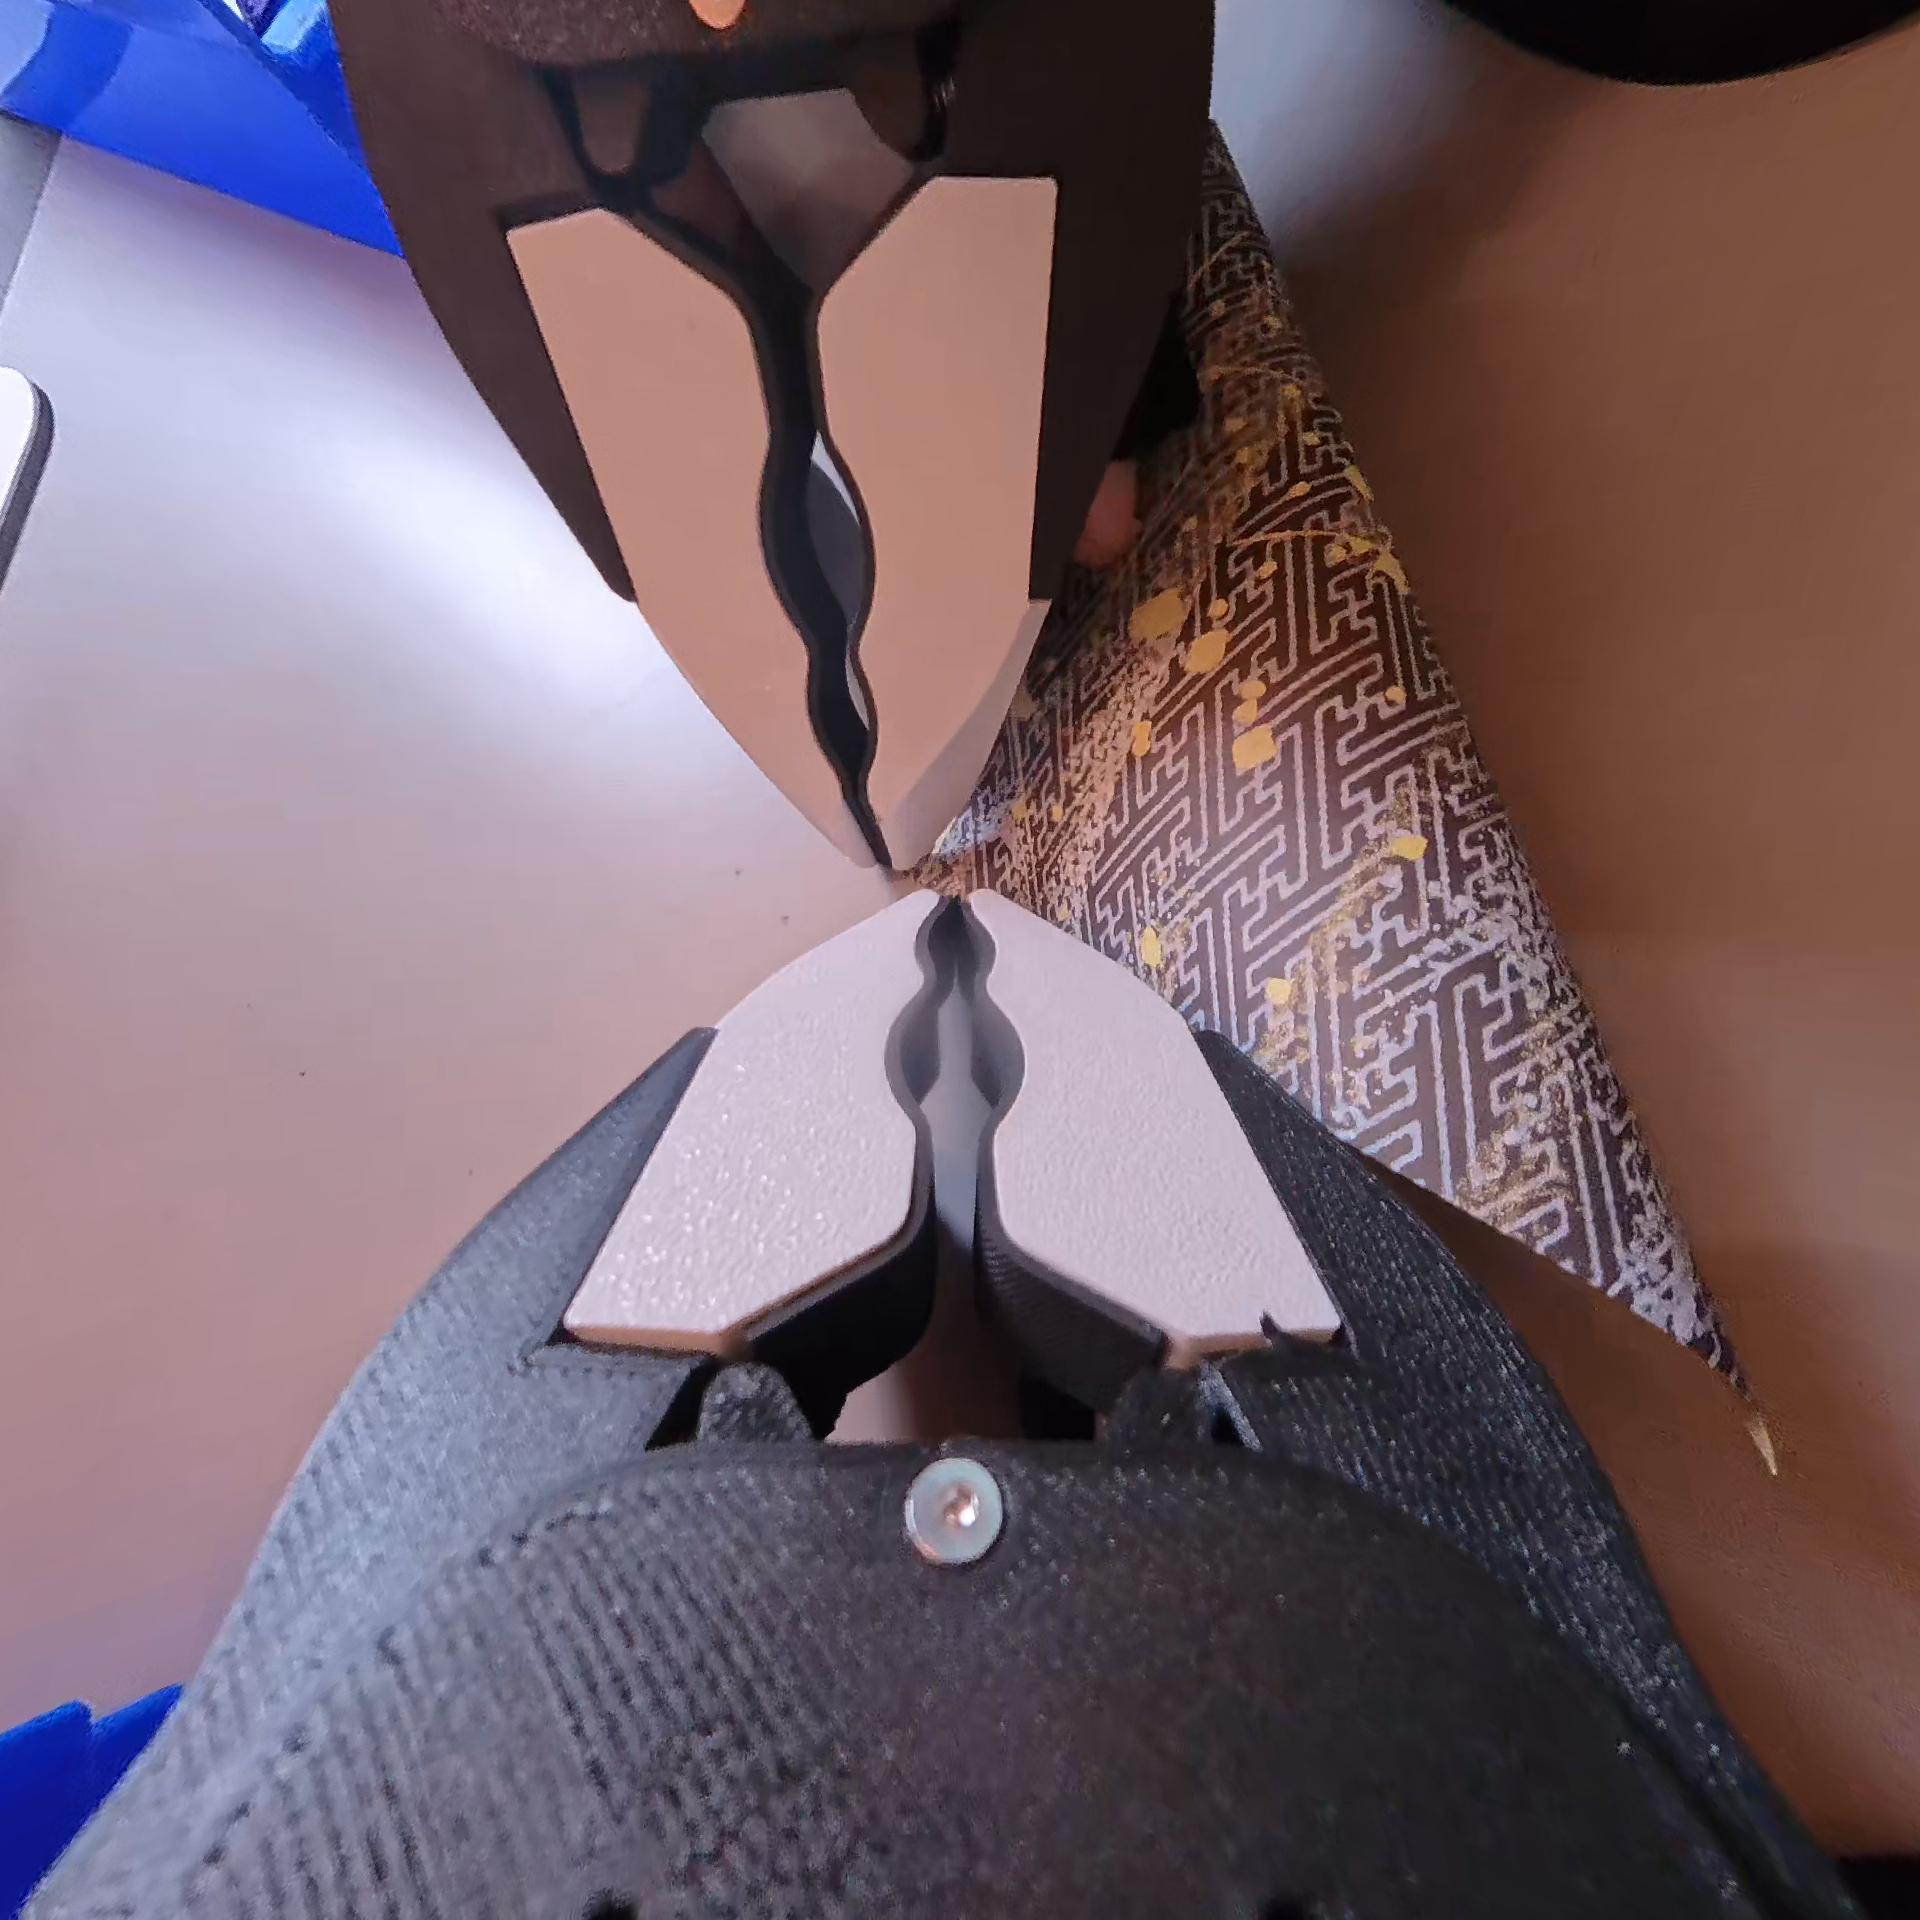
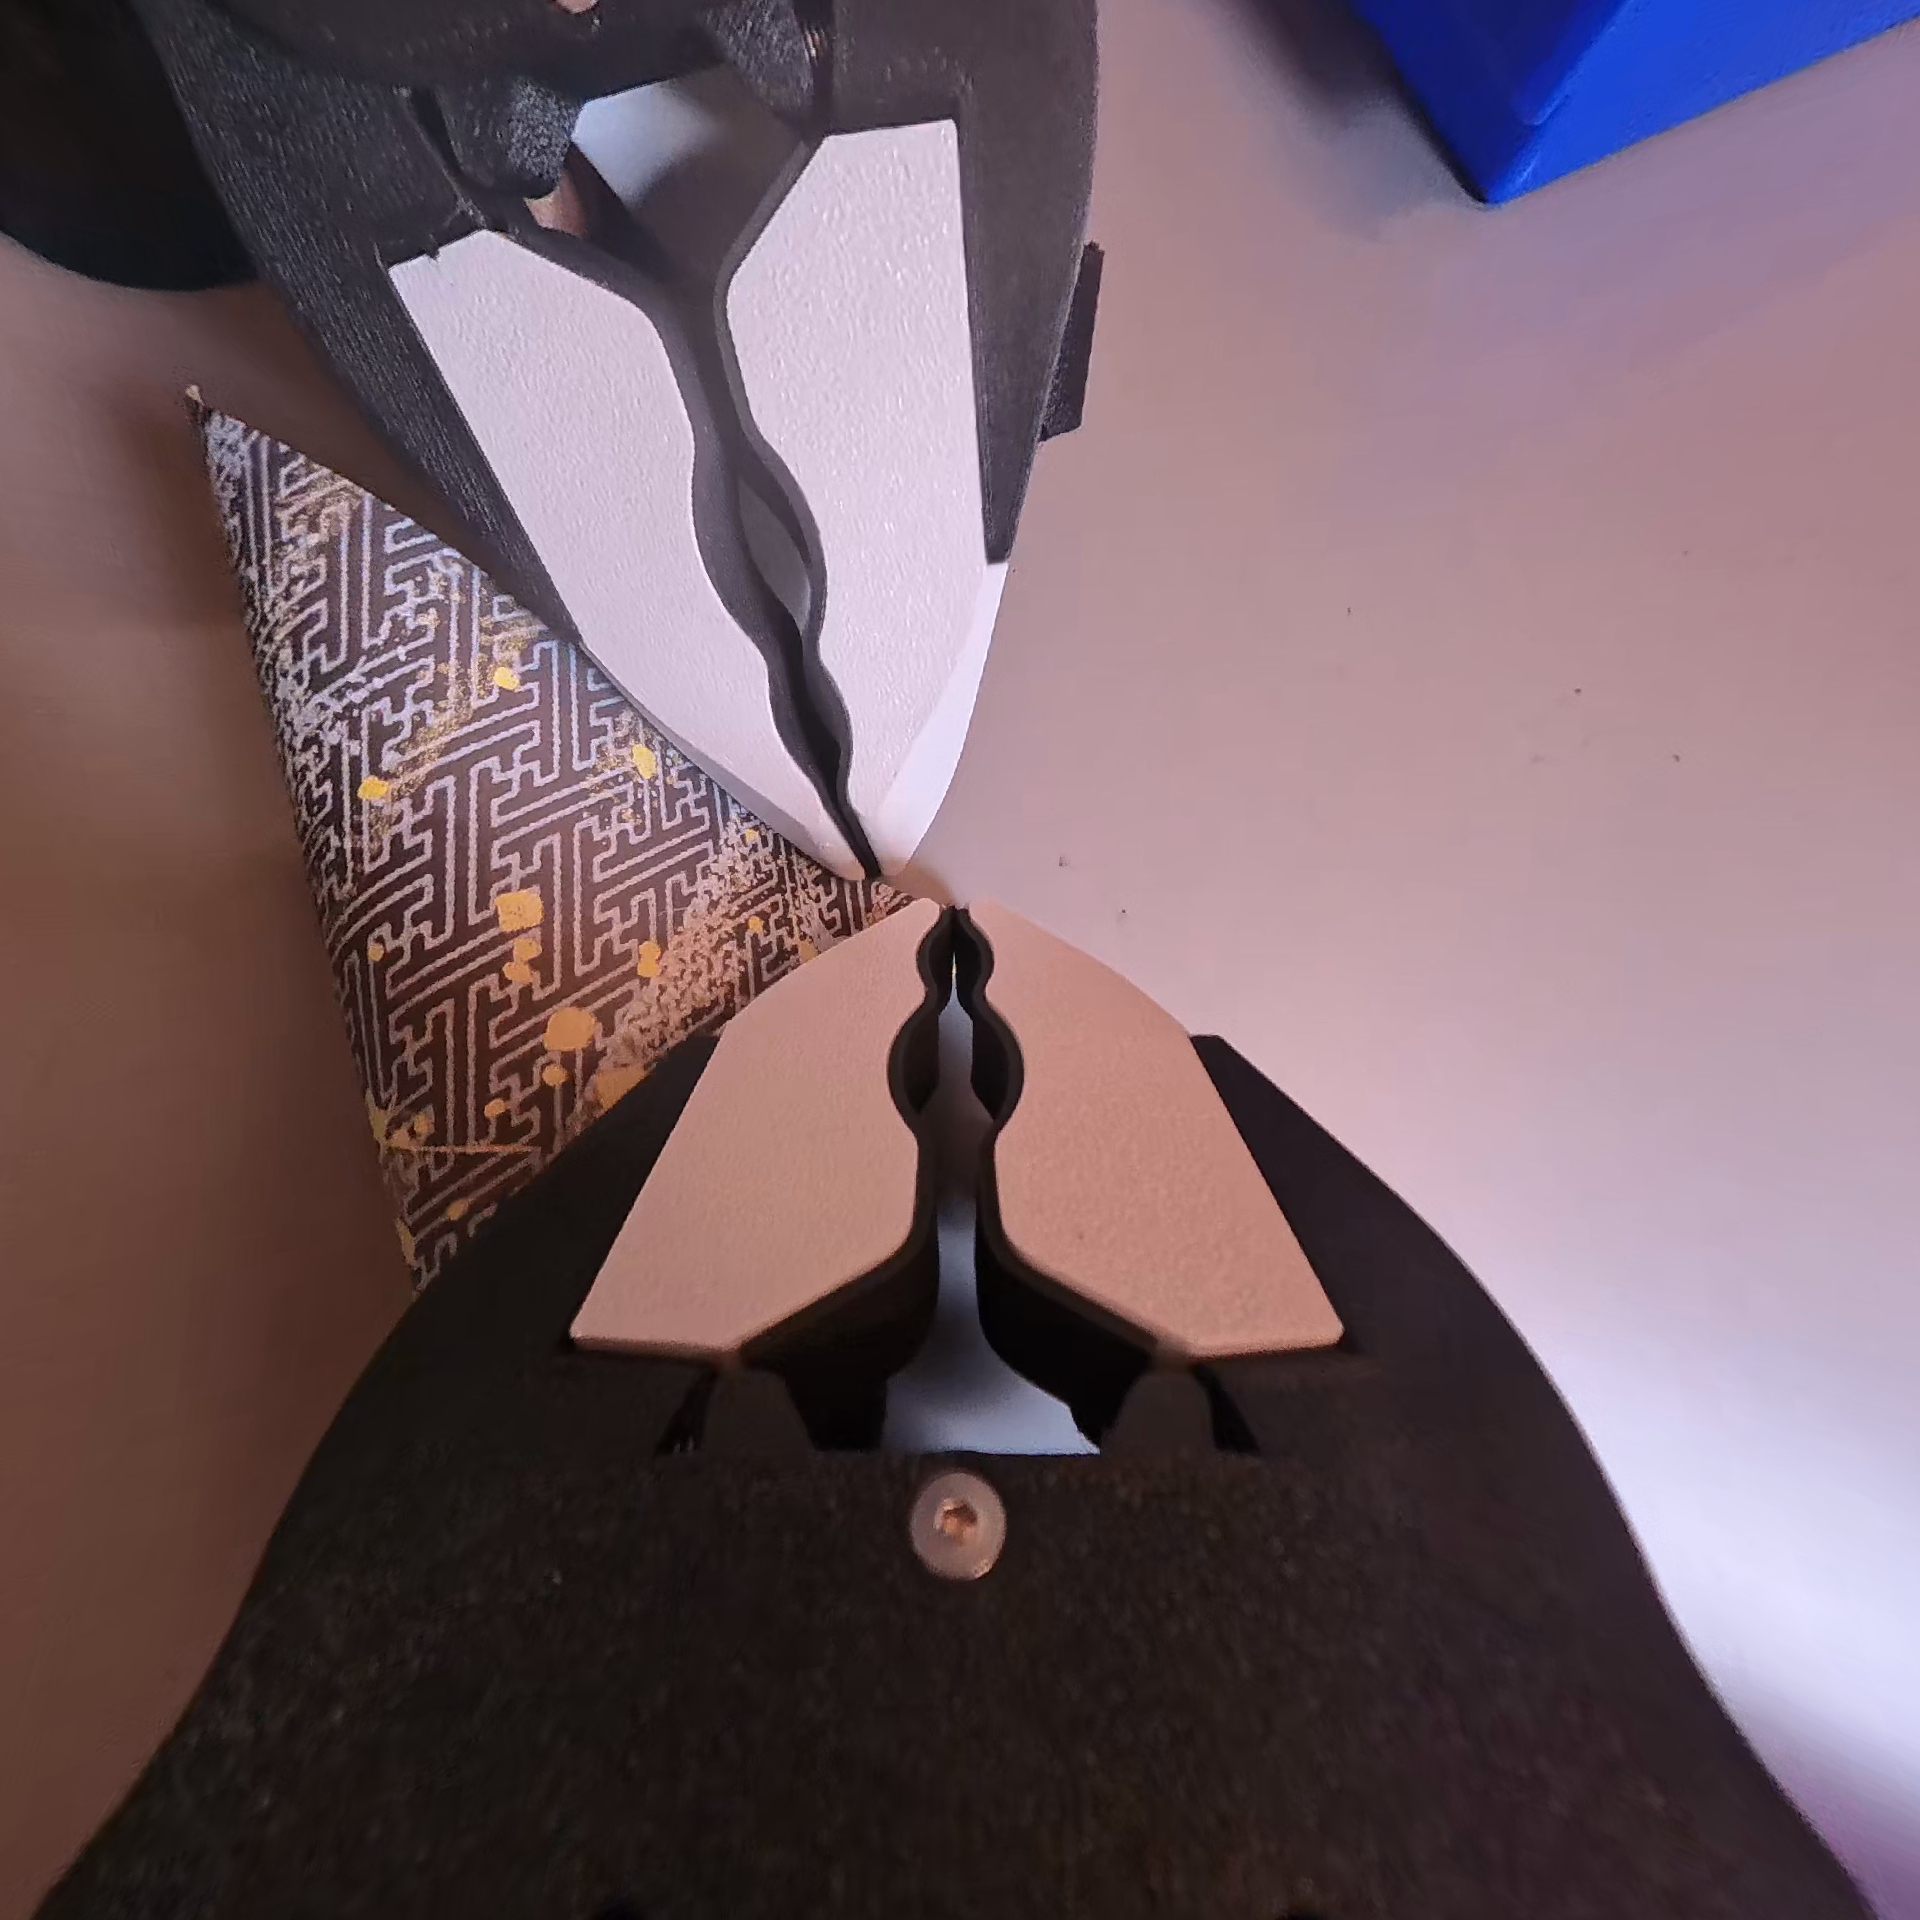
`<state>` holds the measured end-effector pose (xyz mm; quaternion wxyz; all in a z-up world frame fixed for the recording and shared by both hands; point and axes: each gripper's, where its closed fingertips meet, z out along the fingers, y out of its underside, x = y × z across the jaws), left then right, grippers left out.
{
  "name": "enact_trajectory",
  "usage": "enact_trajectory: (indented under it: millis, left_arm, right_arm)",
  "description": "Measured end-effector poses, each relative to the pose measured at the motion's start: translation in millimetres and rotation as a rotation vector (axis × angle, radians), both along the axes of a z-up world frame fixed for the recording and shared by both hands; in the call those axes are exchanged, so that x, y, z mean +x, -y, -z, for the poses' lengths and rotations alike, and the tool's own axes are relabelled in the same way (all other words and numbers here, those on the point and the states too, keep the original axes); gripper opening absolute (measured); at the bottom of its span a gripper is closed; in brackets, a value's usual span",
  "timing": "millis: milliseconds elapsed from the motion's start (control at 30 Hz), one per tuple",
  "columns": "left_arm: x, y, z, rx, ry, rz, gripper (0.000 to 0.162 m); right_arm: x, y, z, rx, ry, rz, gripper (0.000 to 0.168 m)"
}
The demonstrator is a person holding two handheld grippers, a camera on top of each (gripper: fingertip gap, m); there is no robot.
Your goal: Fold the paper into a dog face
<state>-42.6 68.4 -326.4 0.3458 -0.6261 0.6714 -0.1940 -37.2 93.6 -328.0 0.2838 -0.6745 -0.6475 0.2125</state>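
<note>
Two grippers, tip to tip at the paper's corner

Left gripper (image 1: 943, 906) and right gripper (image 2: 954, 914) both have jaws pressed together, apparently pinching the patterned paper (image 1: 1351, 883) corner between them; it fans away sideways across the counter (image 1: 312, 831), long axis pointing off the tips. Uneven pulling could tear it.

Each hand-held gripper (image 1: 951, 904) (image 2: 954, 912) has a black textured body, pale wavy-edged fingers and one silver screw.

Dark maze-patterned, gold-flecked paper (image 1: 1351, 831) lies folded into a triangle.
</note>
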Motion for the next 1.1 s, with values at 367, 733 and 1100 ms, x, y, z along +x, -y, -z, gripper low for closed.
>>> enact_trajectory:
  millis: [367,733,1100]
  left_arm:
    - [-0.4,0.4,-0.6,-0.009,0.005,-0.017,0.0]
    - [-7.3,0.6,-23.6,-0.113,0.142,-0.029,0.0]
    - [-42.4,-64.2,-115.0,0.05,0.58,-0.328,0.0]
  right_arm:
    - [7.1,7.5,-0.4,0.034,-0.004,-0.025,0.0]
    - [10.1,1.3,-6.8,0.08,-0.02,-0.006,0.0]
    - [50.8,-8.9,-200.8,0.714,-0.441,0.118,0.0]
